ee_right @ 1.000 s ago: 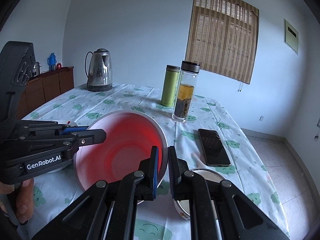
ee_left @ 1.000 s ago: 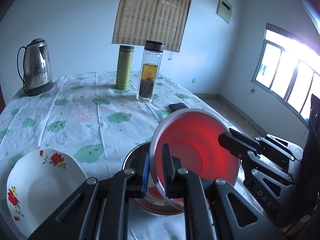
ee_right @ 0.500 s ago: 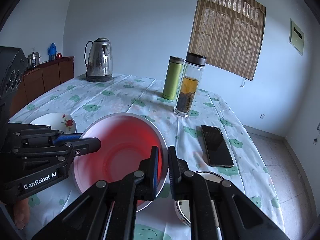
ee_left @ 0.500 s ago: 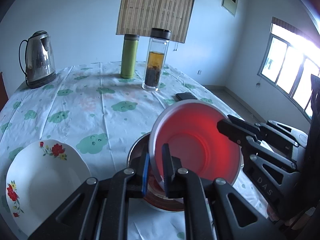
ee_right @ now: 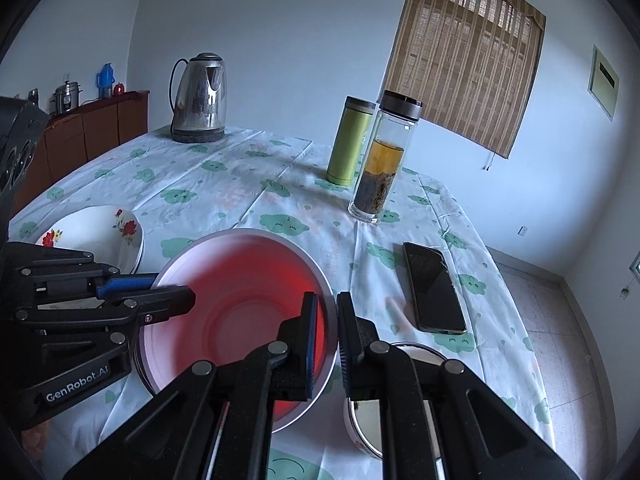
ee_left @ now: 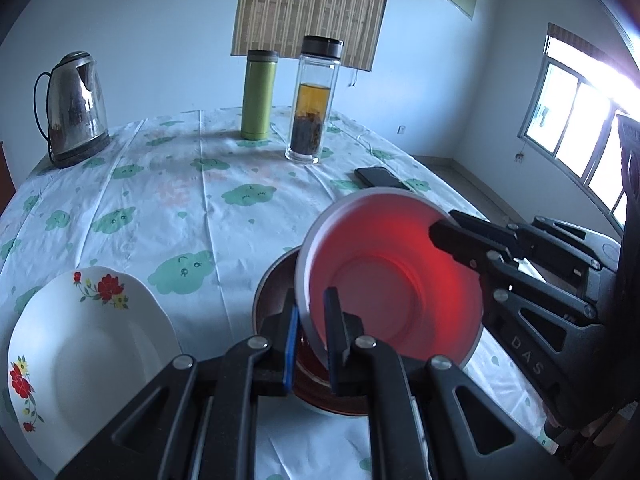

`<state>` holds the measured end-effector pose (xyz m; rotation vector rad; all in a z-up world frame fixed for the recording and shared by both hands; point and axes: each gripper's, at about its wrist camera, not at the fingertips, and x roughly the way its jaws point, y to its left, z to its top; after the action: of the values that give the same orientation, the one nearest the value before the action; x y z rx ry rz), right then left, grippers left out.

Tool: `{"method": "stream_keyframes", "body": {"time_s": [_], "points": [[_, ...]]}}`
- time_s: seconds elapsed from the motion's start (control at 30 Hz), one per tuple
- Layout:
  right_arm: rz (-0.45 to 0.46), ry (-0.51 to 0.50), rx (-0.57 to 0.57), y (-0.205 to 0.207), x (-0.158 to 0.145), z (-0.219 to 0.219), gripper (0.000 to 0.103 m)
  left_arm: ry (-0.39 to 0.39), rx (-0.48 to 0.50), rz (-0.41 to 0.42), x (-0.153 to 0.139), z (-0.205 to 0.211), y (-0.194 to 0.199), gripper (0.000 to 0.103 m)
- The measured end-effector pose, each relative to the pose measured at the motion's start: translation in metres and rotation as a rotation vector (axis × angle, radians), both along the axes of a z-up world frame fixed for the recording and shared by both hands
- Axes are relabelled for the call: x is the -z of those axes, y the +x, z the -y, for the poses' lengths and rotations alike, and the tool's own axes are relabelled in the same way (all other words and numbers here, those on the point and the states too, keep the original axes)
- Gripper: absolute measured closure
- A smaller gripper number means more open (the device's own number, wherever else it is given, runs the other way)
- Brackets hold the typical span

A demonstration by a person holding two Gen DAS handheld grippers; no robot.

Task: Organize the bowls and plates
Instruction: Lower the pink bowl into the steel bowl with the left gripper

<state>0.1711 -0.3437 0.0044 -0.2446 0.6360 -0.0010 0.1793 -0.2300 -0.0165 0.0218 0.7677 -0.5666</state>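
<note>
Left wrist view shows the left gripper [ee_left: 310,322] and right gripper [ee_right: 326,332] clamped on opposite rims of the red bowl [ee_left: 394,294], held tilted just above the metal bowl [ee_left: 276,280], likely for nesting.

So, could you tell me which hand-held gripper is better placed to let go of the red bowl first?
Probably the right hand-held gripper: the red bowl hangs tilted over the metal bowl beneath, and the left hand-held gripper pinches its lower rim, so it can guide it in.
</note>
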Motion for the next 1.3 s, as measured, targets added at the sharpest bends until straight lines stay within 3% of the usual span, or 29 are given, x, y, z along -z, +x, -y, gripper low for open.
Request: {"method": "stream_keyframes", "body": {"time_s": [0.6,0.93,1.3], "points": [[-0.09,0.008,-0.023,0.018,0.011,0.0,0.09,-0.008,0.006,-0.03,0.001,-0.005,0.002,0.094],[-0.124,-0.007,-0.028,0.021,0.019,-0.002,0.09,0.068,0.004,-0.028,0.009,0.002,0.003,0.093],[-0.15,-0.003,-0.043,0.027,0.028,-0.002,0.089,0.058,-0.002,-0.049,0.013,-0.002,0.007,0.092]]}}
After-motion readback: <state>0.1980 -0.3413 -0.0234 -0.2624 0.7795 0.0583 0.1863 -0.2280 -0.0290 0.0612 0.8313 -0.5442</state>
